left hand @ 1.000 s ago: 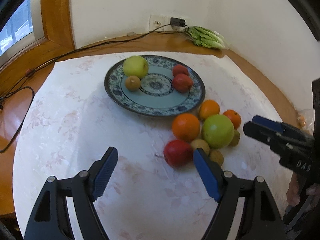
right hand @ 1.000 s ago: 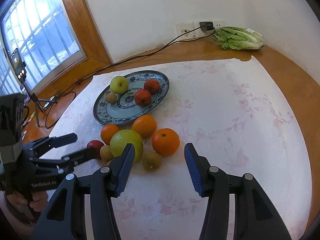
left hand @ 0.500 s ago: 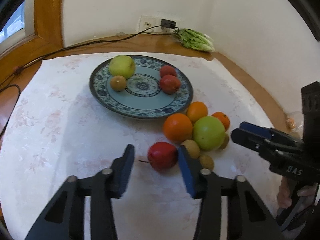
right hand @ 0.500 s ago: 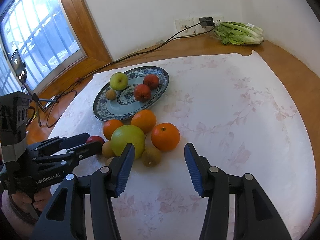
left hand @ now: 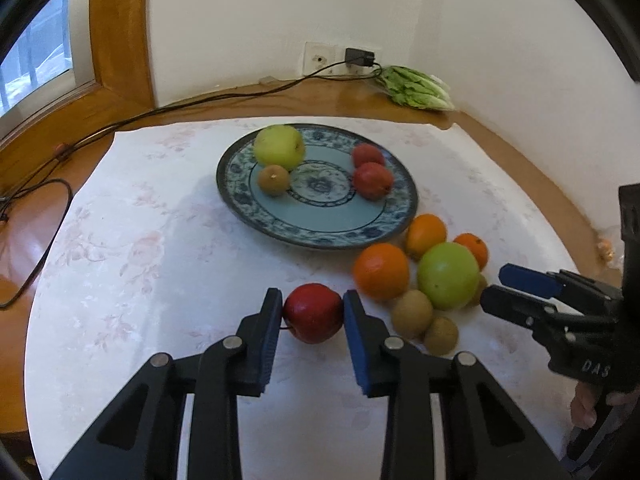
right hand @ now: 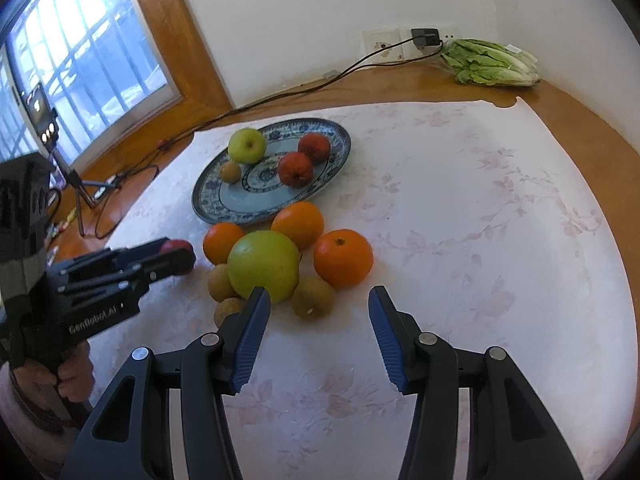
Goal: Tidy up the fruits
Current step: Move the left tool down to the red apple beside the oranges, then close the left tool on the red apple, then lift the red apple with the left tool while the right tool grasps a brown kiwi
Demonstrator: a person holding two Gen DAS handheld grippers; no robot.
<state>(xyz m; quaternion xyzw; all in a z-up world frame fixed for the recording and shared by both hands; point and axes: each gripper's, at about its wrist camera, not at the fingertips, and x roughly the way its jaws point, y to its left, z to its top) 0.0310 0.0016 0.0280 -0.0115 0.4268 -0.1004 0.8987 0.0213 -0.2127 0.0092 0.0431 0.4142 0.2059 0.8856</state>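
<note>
My left gripper [left hand: 313,312] is shut on a red apple [left hand: 314,313] on the white floral cloth; both pads touch its sides. A blue patterned plate [left hand: 320,224] behind it holds a green apple [left hand: 279,146], a small brown fruit [left hand: 273,179] and two red fruits [left hand: 372,180]. To the right lies a pile: oranges [left hand: 381,271], a large green fruit [left hand: 448,275] and brown kiwis [left hand: 412,313]. My right gripper [right hand: 318,316] is open and empty, just in front of the pile's green fruit [right hand: 264,265] and a kiwi [right hand: 313,297].
A lettuce bunch [right hand: 491,63] lies at the back by the wall socket. A black cable [left hand: 120,124] runs along the wooden table edge. A phone tripod [right hand: 76,184] stands left of the table. The right half of the cloth [right hand: 500,220] bears nothing.
My left gripper has moved forward and closed its fingers around the red apple. The right gripper has stayed open and edged slightly closer to the pile.
</note>
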